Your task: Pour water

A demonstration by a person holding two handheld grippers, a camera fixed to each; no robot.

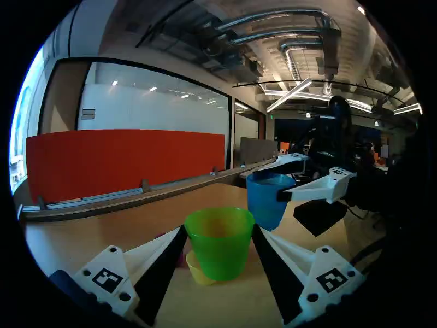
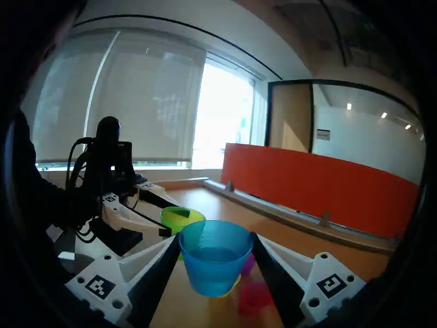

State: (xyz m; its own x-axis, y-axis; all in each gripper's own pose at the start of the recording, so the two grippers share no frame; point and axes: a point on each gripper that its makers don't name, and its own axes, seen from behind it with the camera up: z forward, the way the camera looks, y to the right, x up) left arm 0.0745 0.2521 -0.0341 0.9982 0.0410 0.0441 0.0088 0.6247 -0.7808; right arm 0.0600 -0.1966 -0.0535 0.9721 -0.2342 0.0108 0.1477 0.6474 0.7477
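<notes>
Now: pour not begun, I judge; the blue cup sits upright with water in it, lower middle of the right gripper view.
Left to do: bring the blue cup over the green cup and tip it.
My right tool: pinching the blue cup on both sides.
My left tool: pinching the green cup, lower middle of the left gripper view, with the blue cup just beside it to the upper right.
Count: two tools; one blue cup, one green cup, one yellow cup and one pink cup down on the worktop.
</notes>
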